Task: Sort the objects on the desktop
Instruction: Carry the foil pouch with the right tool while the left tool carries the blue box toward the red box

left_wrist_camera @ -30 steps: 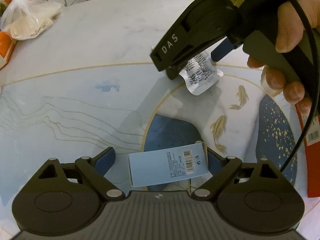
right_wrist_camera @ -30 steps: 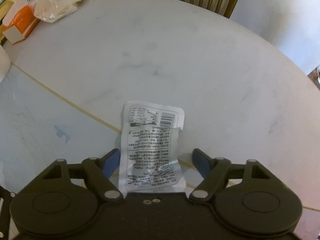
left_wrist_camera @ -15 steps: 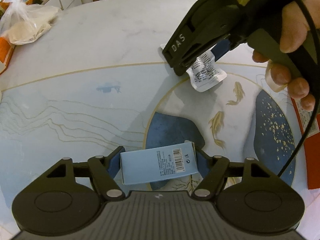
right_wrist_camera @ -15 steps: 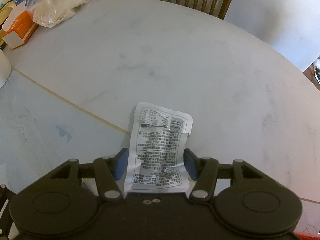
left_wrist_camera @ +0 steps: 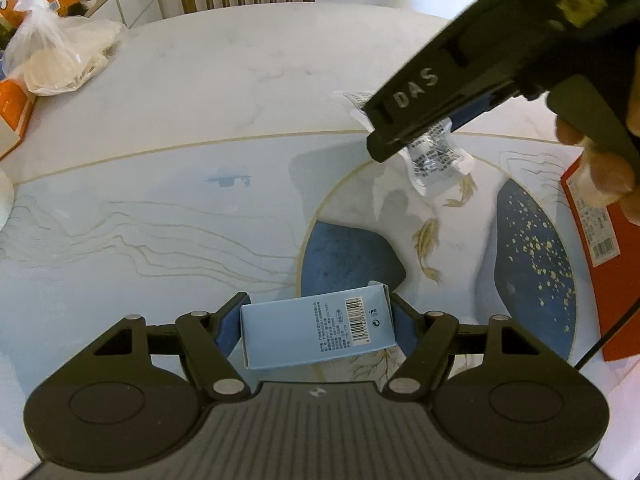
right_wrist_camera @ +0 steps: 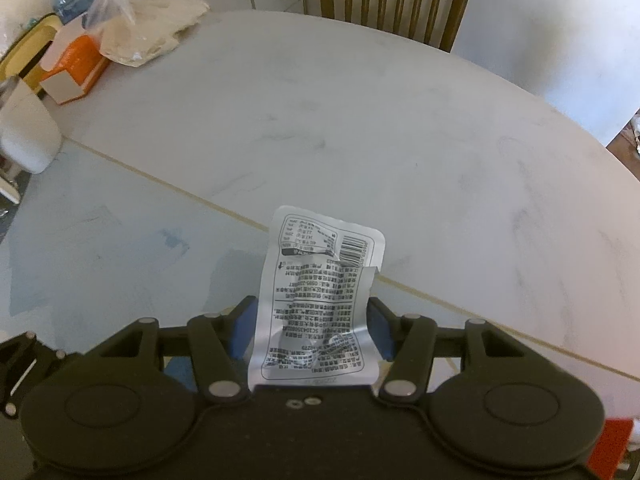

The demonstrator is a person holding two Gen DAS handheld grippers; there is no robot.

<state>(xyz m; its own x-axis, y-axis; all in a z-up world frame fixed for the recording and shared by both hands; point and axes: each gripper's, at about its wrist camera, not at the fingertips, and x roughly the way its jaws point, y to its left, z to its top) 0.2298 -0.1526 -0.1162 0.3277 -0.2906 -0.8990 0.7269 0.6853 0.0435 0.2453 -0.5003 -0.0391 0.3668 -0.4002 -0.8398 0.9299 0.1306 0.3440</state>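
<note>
Our left gripper (left_wrist_camera: 318,326) grips the box (left_wrist_camera: 316,332) at lower centre. Our right gripper (right_wrist_camera: 310,330) clamps the packet (right_wrist_camera: 316,304), mid-frame.

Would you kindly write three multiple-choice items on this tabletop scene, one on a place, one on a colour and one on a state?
1. Where is the plastic bag of pale food?
A. at the table's far left, by the orange carton
B. on the chair
C. in the left gripper

2. What colour is the box between the left gripper's fingers?
A. red
B. light blue
C. green

3. What is the right gripper doing?
A. hanging open
B. lying on the table
C. shut on a silver sachet

Answers: 1 A, the bag rests against the carton; 2 B, its printed face is light blue; 3 C, both pads press the sachet's sides.
</note>
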